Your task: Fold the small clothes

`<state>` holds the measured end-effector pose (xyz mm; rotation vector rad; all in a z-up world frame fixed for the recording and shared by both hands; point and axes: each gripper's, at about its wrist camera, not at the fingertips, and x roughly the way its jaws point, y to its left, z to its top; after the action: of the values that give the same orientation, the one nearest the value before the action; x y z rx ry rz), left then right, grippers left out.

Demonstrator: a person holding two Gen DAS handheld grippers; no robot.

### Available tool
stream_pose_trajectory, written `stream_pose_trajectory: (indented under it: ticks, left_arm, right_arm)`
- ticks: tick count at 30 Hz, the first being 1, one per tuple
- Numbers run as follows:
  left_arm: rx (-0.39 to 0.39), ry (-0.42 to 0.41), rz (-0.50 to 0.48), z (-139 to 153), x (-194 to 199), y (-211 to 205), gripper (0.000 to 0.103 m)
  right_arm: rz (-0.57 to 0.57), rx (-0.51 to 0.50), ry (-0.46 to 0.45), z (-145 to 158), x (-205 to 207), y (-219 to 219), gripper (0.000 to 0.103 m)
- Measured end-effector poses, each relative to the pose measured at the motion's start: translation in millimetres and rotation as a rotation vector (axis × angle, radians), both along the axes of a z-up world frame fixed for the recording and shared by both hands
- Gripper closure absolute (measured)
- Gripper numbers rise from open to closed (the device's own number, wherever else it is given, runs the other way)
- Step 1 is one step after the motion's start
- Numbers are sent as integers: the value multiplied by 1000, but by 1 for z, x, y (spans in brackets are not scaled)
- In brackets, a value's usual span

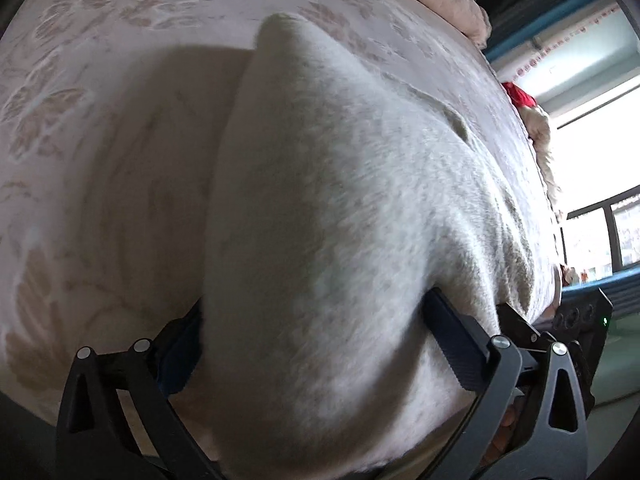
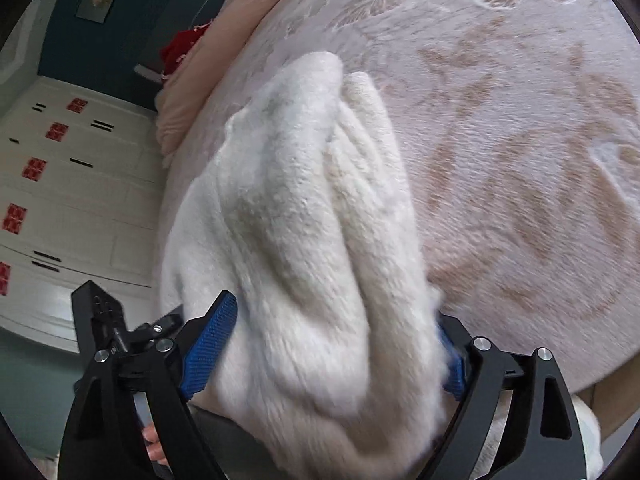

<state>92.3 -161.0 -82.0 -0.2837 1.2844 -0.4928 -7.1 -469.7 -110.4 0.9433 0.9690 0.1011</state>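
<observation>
Left gripper (image 1: pixel 316 344) angled down, jaws spread wide, blue pads (image 1: pixel 456 344) apart. Right gripper (image 2: pixel 336 348) likewise tilted down, jaws wide. Person's fingertips (image 2: pixel 154 446) visible behind the right one.

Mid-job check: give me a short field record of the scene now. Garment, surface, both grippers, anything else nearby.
garment: fluffy white garment, bunched lengthwise on the bed, its near end between both grippers' fingers
surface: pink bedspread with butterfly and floral pattern
left gripper: fingers spread wide, either side of the garment; whether the pads press it is unclear
right gripper: fingers spread wide, blue pads beside the fabric
nearby: red item at the bed's far edge; white cabinet with red stickers
fold status: not yet a neat fold
</observation>
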Motion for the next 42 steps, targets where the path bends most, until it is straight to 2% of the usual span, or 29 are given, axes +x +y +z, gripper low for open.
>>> stream_pose_trajectory:
  ticks: [1, 2, 3, 4, 5, 7, 10, 13, 19, 24, 29, 34, 38, 42]
  left_arm:
    - [0, 5, -4, 0, 1, -1, 8]
    - [1, 12, -7, 3, 3, -3, 16]
    - [2, 10, -13, 6, 4, -4, 27]
    - [3, 5, -21, 10, 4, -3, 33]
    - [8, -11, -40, 18, 3, -6, 46]
    - [19, -48, -70, 33, -2, -8, 52]
    - [27, -133, -120, 69, -14, -17, 56]
    - [-13, -209, -170, 112, -25, -28, 57]
    - [-138, -385, -279, 210, -55, -48, 56]
    - [-255, -581, -337, 304, -84, -40, 56]
    - [-336, -794, -347, 392, -109, -2, 55]
    - [-377, -1000, -303, 458, -133, 56, 53]
    - [-378, -1123, -246, 485, -145, 101, 52]
    - [-365, -1203, -196, 493, -141, 141, 50]
  right_arm:
    - [-6, 9, 1, 0, 3, -1, 23]
    - [-9, 20, -5, 0, 6, 0, 43]
    - [-10, 27, -6, 1, 7, 0, 58]
    - [-18, 54, -13, 2, 7, -1, 63]
    - [-34, 67, -27, 6, 6, -1, 65]
    - [-43, 29, -61, 23, 4, 2, 68]
    - [-61, -14, -123, 58, -5, 6, 69]
    - [-97, -78, -196, 106, -23, 7, 69]
    - [-192, -176, -368, 201, -76, -5, 69]
    - [-233, -320, -581, 302, -117, 8, 69]
    - [-208, -421, -801, 387, -139, 41, 68]
    - [-141, -474, -981, 451, -140, 83, 68]
    - [-78, -500, -1099, 488, -132, 121, 68]
    - [-19, -490, -1155, 504, -118, 149, 67]
